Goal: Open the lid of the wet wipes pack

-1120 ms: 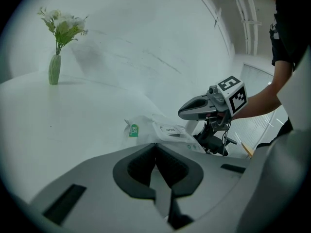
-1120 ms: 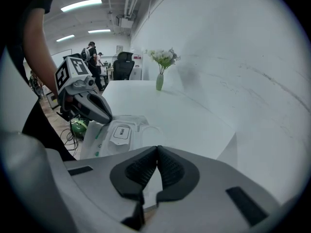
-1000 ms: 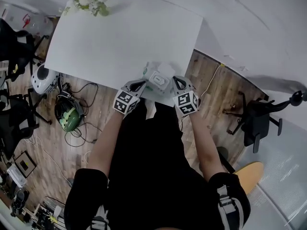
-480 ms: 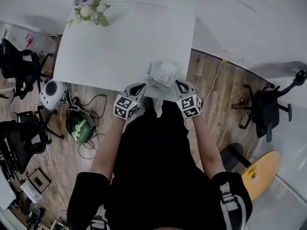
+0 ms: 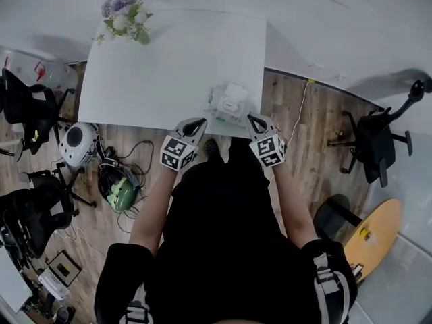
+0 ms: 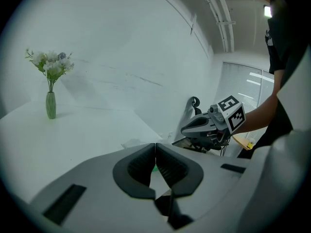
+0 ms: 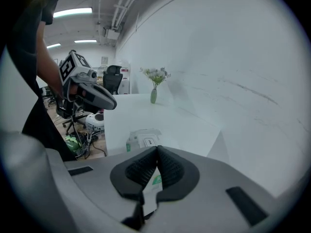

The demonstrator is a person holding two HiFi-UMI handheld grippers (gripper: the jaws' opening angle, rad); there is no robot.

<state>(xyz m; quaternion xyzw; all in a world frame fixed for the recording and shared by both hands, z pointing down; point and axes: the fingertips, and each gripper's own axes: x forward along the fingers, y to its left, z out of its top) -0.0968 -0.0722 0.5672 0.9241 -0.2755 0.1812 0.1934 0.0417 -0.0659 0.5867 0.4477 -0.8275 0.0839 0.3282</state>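
The wet wipes pack [image 5: 227,106] lies at the white table's [image 5: 169,66] near edge, just beyond the left tool [image 5: 200,122] and right tool [image 5: 250,118], both pressed together on nothing, its lid seemingly flipped up, though too small to confirm.

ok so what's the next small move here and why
Probably open the right claw and ease it forward to the wet wipes pack. It and the left claw are both shut on nothing, short of the pack, and the lid seems to lie flat.
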